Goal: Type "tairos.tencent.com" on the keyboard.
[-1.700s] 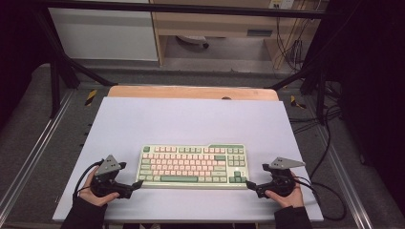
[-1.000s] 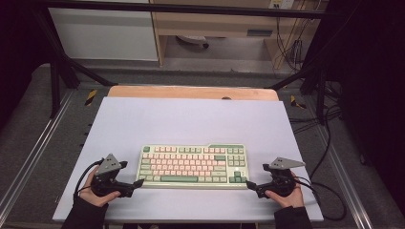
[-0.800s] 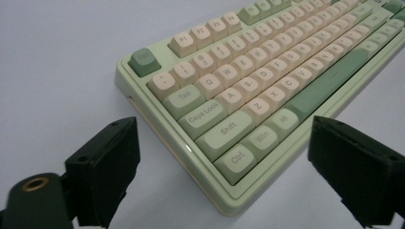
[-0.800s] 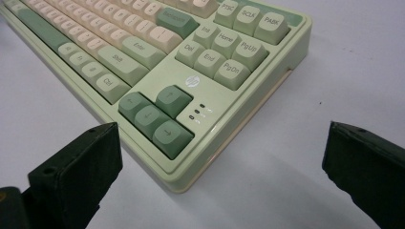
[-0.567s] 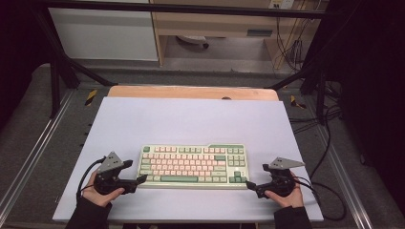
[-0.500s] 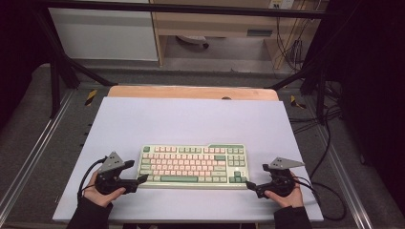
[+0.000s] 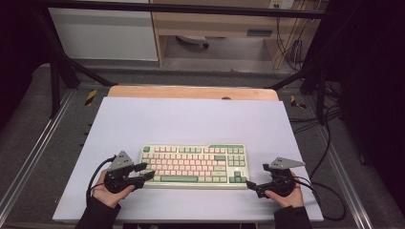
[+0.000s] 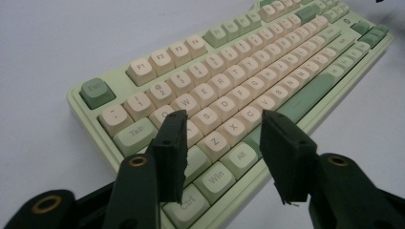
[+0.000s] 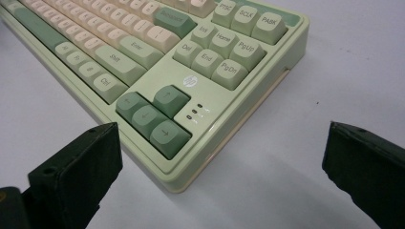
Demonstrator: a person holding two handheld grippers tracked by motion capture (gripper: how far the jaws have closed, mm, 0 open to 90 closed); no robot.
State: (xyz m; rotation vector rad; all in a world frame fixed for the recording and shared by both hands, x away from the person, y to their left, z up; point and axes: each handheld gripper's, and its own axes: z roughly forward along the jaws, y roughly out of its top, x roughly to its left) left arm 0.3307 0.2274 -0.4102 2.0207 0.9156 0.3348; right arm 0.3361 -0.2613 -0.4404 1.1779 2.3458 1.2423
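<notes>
A pale green keyboard (image 7: 193,164) with cream and green keys lies flat near the front of the white table top (image 7: 191,119). My left gripper (image 7: 147,171) is at its left end, open, jaws reaching over the near-left corner. In the left gripper view the left gripper (image 8: 223,117) hovers over the Tab, Ctrl and Z keys of the keyboard (image 8: 248,71), holding nothing. My right gripper (image 7: 256,175) stands wide open at the right front corner. In the right gripper view the right gripper (image 9: 222,131) flanks the arrow-key corner of the keyboard (image 9: 191,81) without touching.
A wooden strip (image 7: 191,92) runs along the table's far edge. Metal rails (image 7: 33,157) border the left and right sides. Cables (image 7: 329,191) trail off the table's right side. Bare white surface spreads behind the keyboard.
My left gripper has shifted right, toward the keyboard, so its jaws now overlap the left end. The right gripper and the keyboard have stayed put.
</notes>
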